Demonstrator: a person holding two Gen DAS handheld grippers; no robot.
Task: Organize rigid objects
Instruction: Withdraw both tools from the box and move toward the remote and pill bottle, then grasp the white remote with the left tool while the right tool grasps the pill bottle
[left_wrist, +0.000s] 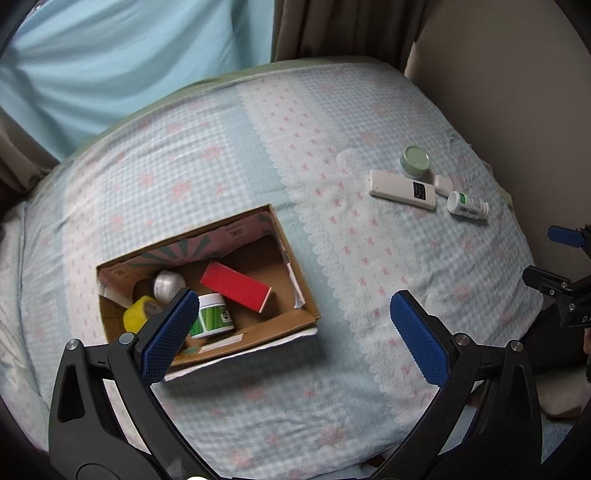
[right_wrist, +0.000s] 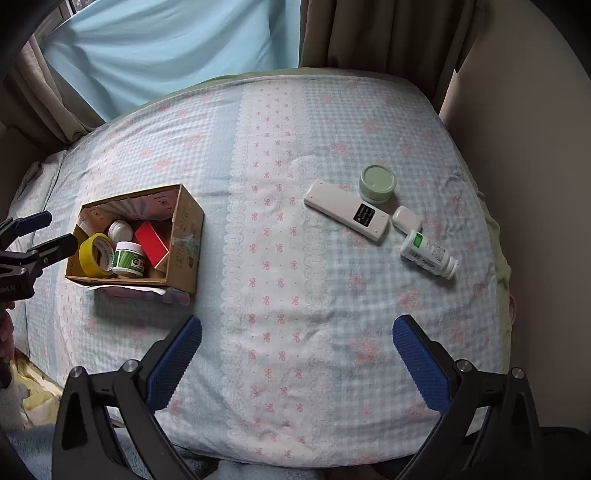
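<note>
A cardboard box (left_wrist: 295, 295) (right_wrist: 188, 221) on the bed holds a red box (left_wrist: 236, 286) (right_wrist: 151, 242), a green-labelled jar (left_wrist: 212, 315) (right_wrist: 128, 258), a yellow tape roll (left_wrist: 138, 314) (right_wrist: 94, 254) and a white round jar (left_wrist: 168, 284) (right_wrist: 120, 229). At the right lie a white remote (left_wrist: 402, 190) (right_wrist: 345, 210), a green-lidded jar (left_wrist: 414, 160) (right_wrist: 376, 182), a small white case (left_wrist: 442, 184) (right_wrist: 406, 218) and a white bottle (left_wrist: 467, 205) (right_wrist: 428, 253) on its side. My left gripper (left_wrist: 293, 321) is open and empty above the box's near right corner. My right gripper (right_wrist: 297, 347) is open and empty above bare bedding.
The bed (right_wrist: 280, 295) has a checked blue and pink cover. A wall (right_wrist: 524, 147) runs along its right side. Curtains (right_wrist: 166, 48) hang behind it. The right gripper shows at the right edge of the left wrist view (left_wrist: 561, 258), the left gripper at the left edge of the right wrist view (right_wrist: 37, 236).
</note>
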